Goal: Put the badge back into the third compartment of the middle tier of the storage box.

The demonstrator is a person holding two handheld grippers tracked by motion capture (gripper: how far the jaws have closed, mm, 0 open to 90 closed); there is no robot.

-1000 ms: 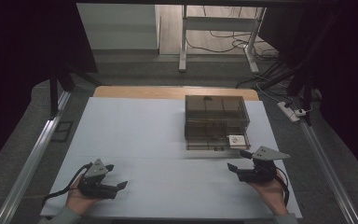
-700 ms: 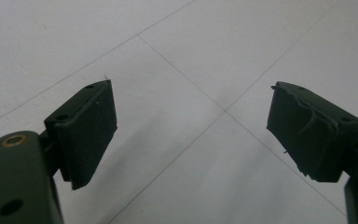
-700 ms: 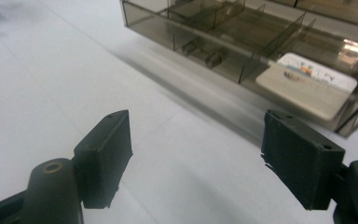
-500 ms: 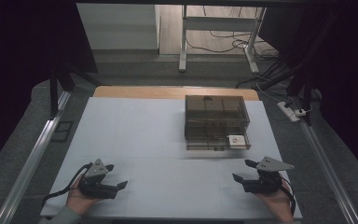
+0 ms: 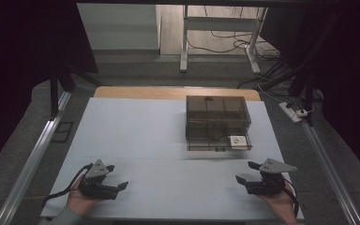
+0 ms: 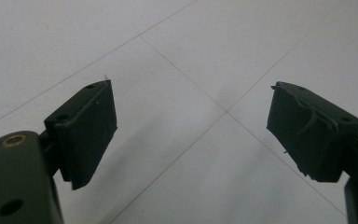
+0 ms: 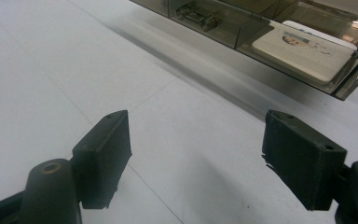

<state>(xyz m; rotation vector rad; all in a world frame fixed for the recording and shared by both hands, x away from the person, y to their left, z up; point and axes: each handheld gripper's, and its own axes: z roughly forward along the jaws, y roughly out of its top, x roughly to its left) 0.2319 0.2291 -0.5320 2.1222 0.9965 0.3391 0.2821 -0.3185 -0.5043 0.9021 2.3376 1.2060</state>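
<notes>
Nearest to us, both grippers rest low over the white table (image 5: pixel 136 136), well apart, one at each front corner. Our left gripper (image 5: pixel 114 177) has its jaws spread with nothing between them, and our right gripper (image 5: pixel 243 172) likewise stands open and empty; its jaws have just been opening. Beyond the right gripper, toward the far right of the table, sits the smoky clear drawer box (image 5: pixel 218 123), with its lower drawer (image 5: pixel 219 142) pulled out toward us and a small white card (image 5: pixel 237 140) lying in the drawer's right end.

We judge the step in hand to be going to that drawer with the right gripper. To do it well, we keep the jaws wide, come in level with the drawer front, and decide early whether we want the card or the handle, since the two sit apart.

The high view gives us the whole layout: how far each gripper stands from the box. The right gripper view adds the metal handle (image 7: pixel 196 17) on the drawer front and the printing on the card (image 7: pixel 304 48). The left gripper view shows its pads (image 6: pixel 91 130) over bare table with faint seam lines.
</notes>
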